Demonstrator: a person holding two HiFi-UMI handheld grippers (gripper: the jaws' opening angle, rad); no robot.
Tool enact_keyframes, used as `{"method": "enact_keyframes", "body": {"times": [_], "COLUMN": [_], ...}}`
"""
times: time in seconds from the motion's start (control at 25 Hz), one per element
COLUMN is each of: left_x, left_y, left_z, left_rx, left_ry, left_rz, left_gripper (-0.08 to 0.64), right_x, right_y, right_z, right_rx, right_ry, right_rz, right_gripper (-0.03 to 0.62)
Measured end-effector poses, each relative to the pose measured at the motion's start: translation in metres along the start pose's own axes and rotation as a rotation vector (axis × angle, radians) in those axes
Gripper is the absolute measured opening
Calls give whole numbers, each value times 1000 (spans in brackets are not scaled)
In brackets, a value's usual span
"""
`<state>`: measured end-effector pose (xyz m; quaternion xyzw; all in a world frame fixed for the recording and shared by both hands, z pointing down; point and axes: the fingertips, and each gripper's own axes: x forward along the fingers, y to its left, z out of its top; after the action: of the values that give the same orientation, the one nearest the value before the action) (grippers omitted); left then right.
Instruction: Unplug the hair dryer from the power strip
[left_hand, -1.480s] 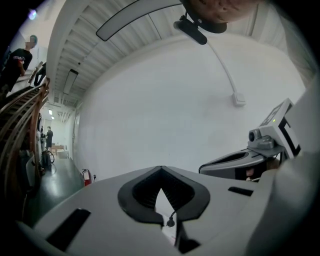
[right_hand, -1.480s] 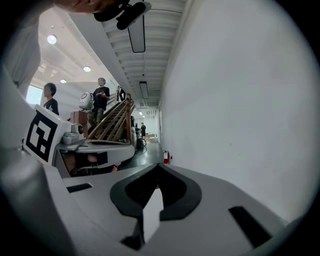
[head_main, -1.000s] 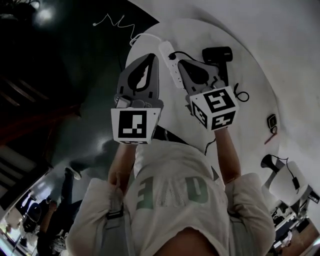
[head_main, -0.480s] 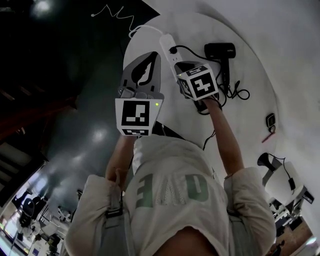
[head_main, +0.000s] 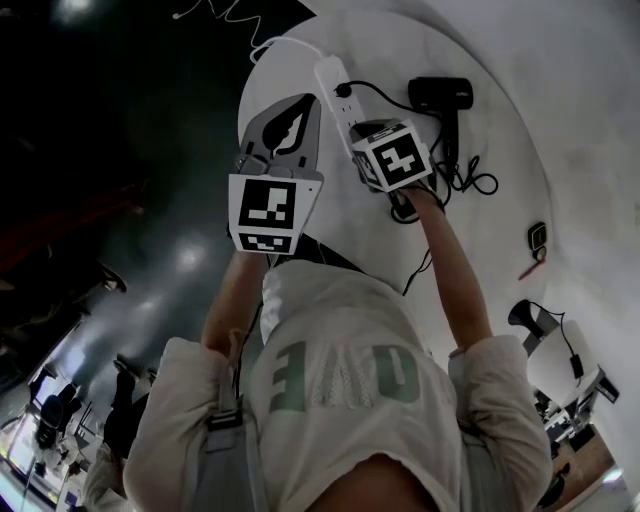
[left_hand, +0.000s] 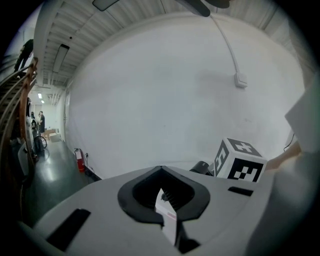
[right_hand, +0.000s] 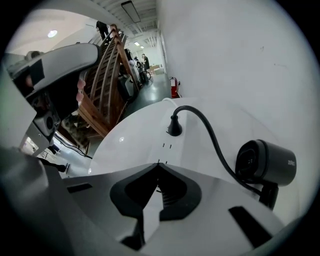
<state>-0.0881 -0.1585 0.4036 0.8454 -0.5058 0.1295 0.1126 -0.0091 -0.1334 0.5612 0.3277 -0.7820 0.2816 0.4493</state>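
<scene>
On the round white table (head_main: 500, 170) lies a white power strip (head_main: 333, 82) with the black plug (head_main: 347, 92) in it. The cord runs to the black hair dryer (head_main: 440, 92). My left gripper (head_main: 311, 100) is shut and empty, held just left of the strip. The right gripper's marker cube (head_main: 393, 155) sits over the cord below the strip; its fingertips are hidden under it. In the right gripper view the shut, empty right gripper (right_hand: 159, 163) points at the strip, short of the plug (right_hand: 174, 127), with the hair dryer (right_hand: 265, 162) to the right. The left gripper (left_hand: 161, 168) faces a white wall.
The strip's white cable (head_main: 275, 45) trails off the table's far edge. A small black device (head_main: 540, 240) and a red pen (head_main: 530, 270) lie at the table's right. The dryer's cord is looped (head_main: 470, 180) beside the right hand. Dark floor lies to the left.
Both grippers have come down toward the table. The right one has tipped steeply downward, its cube now over the cord near the strip. The left one has sunk a little beside the strip.
</scene>
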Motion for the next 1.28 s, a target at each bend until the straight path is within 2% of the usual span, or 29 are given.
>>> {"method": "enact_keyframes", "body": {"times": [0.4,0.52,0.6,0.68,0.72,0.88,1.0,1.12,1.24,1.28], "left_x": [27,40,52,63,69,89,94,98,112,115], "left_y": [-5,-7,-12,-20,-23,-24,-28,-35,-43,-46], "left_z": [-9,-17,-25,-31,-34,-50,-69,-83,-99,-103], "left_rx": [57,115,164,211,242,407,492,550,634,654], "left_ry": [56,109,175,257,295,439,582,680,726,735], "left_rz": [-79,-117,-206,-352,-420,-601,-732,-805,-837,-853], "left_gripper": [12,12,15,125,138,144,144,149,147,127], "right_x": [0,1,1,1,1,0,1,1,1,1], "right_y": [10,9,9,9,9,9,9,9,8,8], "right_z": [-2,0,0,1,0,2,1,1,0,0], "right_rx": [-56,-68,-71,-73,-71,-86,-92,-96,-87,-87], "right_ry": [34,41,48,52,57,51,54,54,53,55], "right_rz": [-50,-51,-43,-35,-30,-34,-36,-32,-28,-27], "right_gripper": [18,18,18,18,18,18,18,18,18,18]}}
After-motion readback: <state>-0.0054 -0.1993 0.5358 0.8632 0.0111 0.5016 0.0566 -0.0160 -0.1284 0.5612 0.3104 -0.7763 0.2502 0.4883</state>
